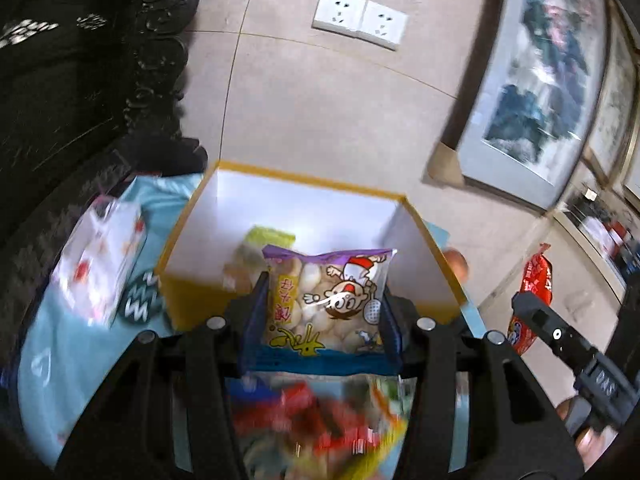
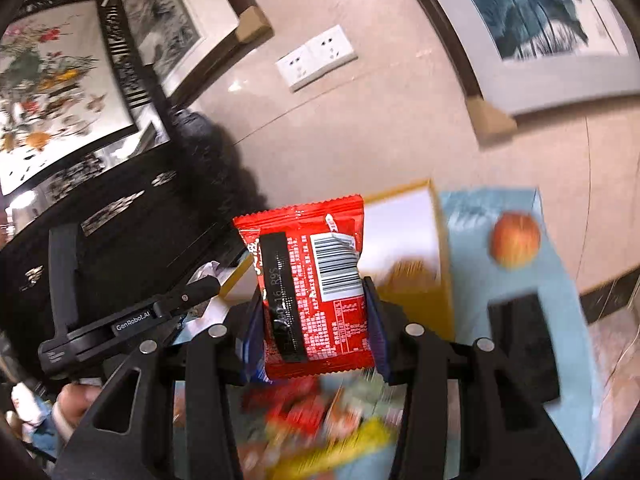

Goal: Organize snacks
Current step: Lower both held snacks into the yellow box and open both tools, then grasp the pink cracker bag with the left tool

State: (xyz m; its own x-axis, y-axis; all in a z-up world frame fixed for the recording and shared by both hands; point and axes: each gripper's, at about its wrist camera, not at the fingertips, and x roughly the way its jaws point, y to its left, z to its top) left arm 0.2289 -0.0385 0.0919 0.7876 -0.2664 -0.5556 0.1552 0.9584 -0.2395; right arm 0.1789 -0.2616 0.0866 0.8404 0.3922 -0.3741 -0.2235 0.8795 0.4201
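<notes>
A clear packet of pale round snacks (image 1: 326, 300), printed with a cartoon child, is clamped upright in the left tool (image 1: 320, 312), just in front of the open yellow box (image 1: 304, 178). The right tool (image 2: 316, 312) grips a red packet (image 2: 316, 288) with its barcode side showing, raised near the box's right side. Inside the box lies at least one packet with a green top (image 1: 266, 240).

To do this step well, each packet would be carried over the box rim and lowered inside before its tool lets go (one after the other, so the two tools do not crowd the opening).

The box stands on a table under a light blue cloth (image 1: 76, 344). In front of the box is a blurred heap of loose snacks (image 1: 320, 428); right of it, an apple (image 2: 515, 239); left of it, a white patterned packet (image 1: 100, 264). Behind the box rises a beige tiled wall with a double socket (image 1: 360, 18), framed paintings (image 1: 548, 80) and dark carved furniture (image 1: 60, 80).
</notes>
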